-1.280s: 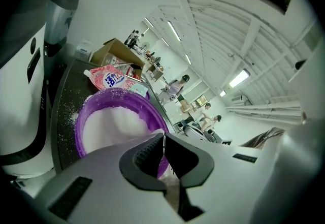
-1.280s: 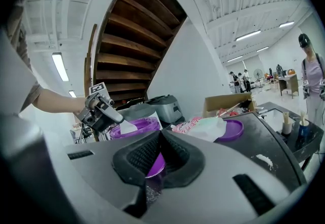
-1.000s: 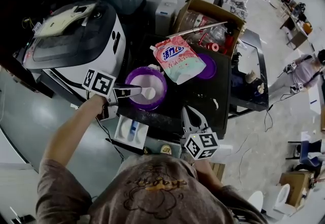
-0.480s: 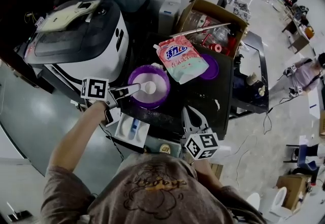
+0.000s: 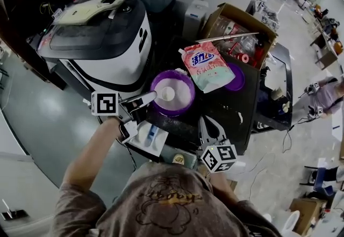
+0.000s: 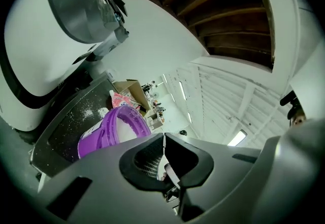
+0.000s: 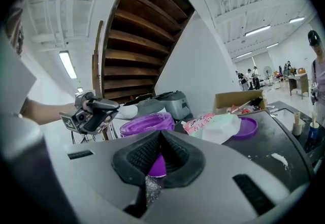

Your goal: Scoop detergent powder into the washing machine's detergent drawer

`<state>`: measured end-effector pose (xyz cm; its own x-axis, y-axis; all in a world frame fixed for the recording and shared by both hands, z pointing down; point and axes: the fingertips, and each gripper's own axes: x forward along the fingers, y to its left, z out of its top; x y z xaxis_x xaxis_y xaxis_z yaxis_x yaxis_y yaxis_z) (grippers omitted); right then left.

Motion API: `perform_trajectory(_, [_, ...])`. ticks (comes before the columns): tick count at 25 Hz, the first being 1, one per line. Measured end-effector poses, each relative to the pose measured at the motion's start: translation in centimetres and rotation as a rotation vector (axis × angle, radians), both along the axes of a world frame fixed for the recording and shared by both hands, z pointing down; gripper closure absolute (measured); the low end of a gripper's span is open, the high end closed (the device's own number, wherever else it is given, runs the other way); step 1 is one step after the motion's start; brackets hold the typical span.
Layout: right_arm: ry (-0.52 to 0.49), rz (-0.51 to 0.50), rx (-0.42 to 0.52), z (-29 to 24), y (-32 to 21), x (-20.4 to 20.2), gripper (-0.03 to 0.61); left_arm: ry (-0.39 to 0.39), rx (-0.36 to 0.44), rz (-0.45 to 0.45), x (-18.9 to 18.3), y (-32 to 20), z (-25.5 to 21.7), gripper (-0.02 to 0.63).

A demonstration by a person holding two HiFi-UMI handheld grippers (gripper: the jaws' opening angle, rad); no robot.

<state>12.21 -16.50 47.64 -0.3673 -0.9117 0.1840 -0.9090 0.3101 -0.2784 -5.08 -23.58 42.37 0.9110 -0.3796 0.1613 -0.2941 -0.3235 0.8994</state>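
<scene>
Detergent powder (image 5: 180, 100) is seen as a white mass inside the purple tub (image 5: 159, 81). The scoop (image 5: 167, 93) is held over the tub's middle, and its handle is clamped between the closed jaws of the left gripper (image 5: 145, 102), which is reached in from the tub's left. The step in hand is judged to be the scooping itself, or the lift of a load out of the tub. The drawer (image 5: 141, 143) is pulled out below and to the left of the tub, nearer the person.

For the next move, the scoop would need to be kept level, carried off the tub's near-left rim to above the drawer, and tilted over one compartment. The right gripper (image 5: 208, 123) is parked at the tub's near right, with its jaws pressed together on nothing.

How full the scoop is cannot be judged, as it is white against white powder. Whether any powder lies in the drawer is also hard to make out; only a blue part is seen within its white body. In the left gripper view the scoop's bowl is hidden behind the jaws, and only the tub's side is shown beyond them.
</scene>
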Motion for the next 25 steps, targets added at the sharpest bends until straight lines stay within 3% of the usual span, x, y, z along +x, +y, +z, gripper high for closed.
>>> perform_trajectory(2, [0.0, -0.012, 0.0, 0.0, -0.1, -0.5, 0.577, 0.048, -0.068, -0.055, -0.7, 0.6, 0.0, 0.589])
perform_trajectory(8, [-0.003, -0.057, -0.003, 0.2, -0.5, -2.1, 0.577, 0.046, -0.057, -0.129, -3.4, 1.7, 0.5, 0.589])
perform_trajectory(15, [-0.003, -0.127, -0.017, 0.3, -1.0, -4.7, 0.577, -0.017, 0.09, -0.152, -6.3, 2.5, 0.0, 0.589])
perform_trajectory(25, [-0.007, -0.221, -0.033, 1.1, -0.9, -8.1, 0.577, -0.035, 0.135, -0.21, -8.9, 4.7, 0.8, 0.589])
